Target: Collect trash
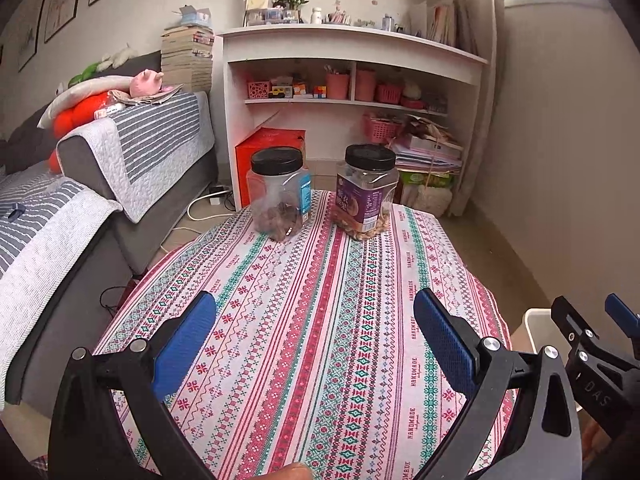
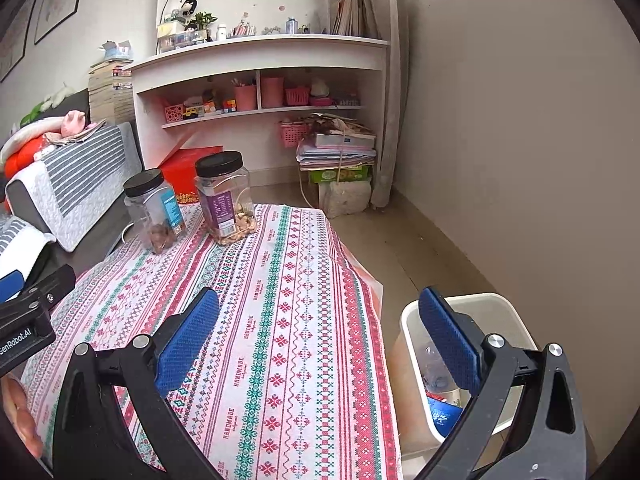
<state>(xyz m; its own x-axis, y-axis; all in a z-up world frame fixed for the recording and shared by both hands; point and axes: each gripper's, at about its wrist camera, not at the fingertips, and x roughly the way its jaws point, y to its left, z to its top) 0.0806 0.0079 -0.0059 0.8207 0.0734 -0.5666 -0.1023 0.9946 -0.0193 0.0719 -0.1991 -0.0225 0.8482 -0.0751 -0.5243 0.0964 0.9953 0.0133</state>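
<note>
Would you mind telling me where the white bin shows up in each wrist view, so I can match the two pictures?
Left wrist view: only a sliver of the bin shows at the lower right, off the table's right edge, behind the right gripper.
Right wrist view: the bin sits at the lower right on the floor beside the table, open, with trash inside.
Shared landmark: the purple-label jar at the table's far end.
</note>
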